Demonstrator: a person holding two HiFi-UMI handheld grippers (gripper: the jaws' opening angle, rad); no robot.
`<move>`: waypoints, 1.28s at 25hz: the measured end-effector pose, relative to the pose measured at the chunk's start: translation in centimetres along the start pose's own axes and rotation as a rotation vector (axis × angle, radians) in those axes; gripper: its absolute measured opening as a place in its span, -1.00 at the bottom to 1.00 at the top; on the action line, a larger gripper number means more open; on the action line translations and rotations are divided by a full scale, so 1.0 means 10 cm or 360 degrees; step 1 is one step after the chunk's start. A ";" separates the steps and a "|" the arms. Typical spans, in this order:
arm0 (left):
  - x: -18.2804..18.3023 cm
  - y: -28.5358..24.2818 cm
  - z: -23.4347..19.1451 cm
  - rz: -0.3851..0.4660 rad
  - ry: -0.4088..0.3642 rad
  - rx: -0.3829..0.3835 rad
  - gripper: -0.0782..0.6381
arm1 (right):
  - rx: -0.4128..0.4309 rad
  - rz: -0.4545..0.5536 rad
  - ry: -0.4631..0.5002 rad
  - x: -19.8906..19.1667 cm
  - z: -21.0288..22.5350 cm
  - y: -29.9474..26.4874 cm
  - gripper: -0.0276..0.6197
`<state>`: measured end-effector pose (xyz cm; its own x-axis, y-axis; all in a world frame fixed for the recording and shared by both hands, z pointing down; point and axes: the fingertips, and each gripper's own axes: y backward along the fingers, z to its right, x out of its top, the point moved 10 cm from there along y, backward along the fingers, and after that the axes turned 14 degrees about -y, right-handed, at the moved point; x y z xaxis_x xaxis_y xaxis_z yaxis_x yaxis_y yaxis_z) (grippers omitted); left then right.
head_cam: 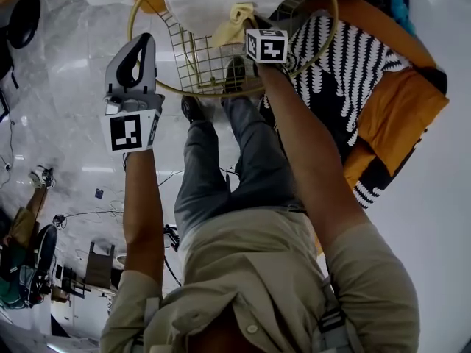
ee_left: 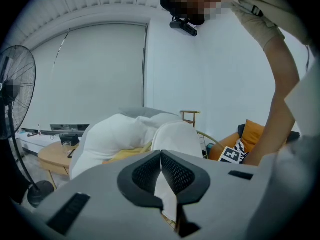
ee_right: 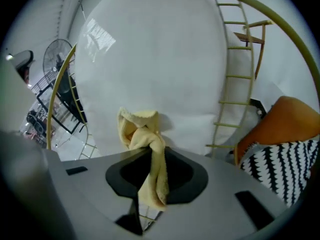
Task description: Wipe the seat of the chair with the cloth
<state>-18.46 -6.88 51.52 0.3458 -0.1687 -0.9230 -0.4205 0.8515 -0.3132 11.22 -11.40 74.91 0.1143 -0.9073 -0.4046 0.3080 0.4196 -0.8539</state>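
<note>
Wiping looks about to begin: the right hand-held gripper (ee_right: pixel 152 156) clasps the crumpled pale-yellow cloth (ee_right: pixel 142 134) near the round white chair seat (ee_right: pixel 150 59), the left hand-held gripper (ee_left: pixel 161 156) is clenched empty, and next comes pressing and sweeping.

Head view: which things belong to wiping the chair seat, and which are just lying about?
Job: yellow cloth, held in the right gripper; white seat cushion; gold chair frame.
Lying about: zigzag-patterned cushion; orange cushion; standing fan; wooden table; left gripper, shut and empty.
</note>
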 end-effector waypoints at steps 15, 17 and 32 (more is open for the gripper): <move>0.72 0.26 -0.19 0.0007 -0.0220 -0.0088 -0.73 | -0.0144 0.0146 -0.0115 0.37 0.19 0.96 -0.65; 0.88 0.36 -0.24 0.0009 -0.0253 -0.0102 -0.73 | -0.0118 0.0194 -0.0107 0.43 0.12 1.20 -0.65; 1.98 1.50 -0.40 0.0313 -0.0246 -0.0185 -0.73 | 0.0303 0.0766 0.0213 0.89 -1.09 3.86 -0.66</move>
<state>-21.23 0.56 27.61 0.3680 0.0793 -0.9264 -0.5826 0.7962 -0.1632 13.81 -2.99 34.76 0.1670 -0.5969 -0.7847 0.4179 0.7637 -0.4920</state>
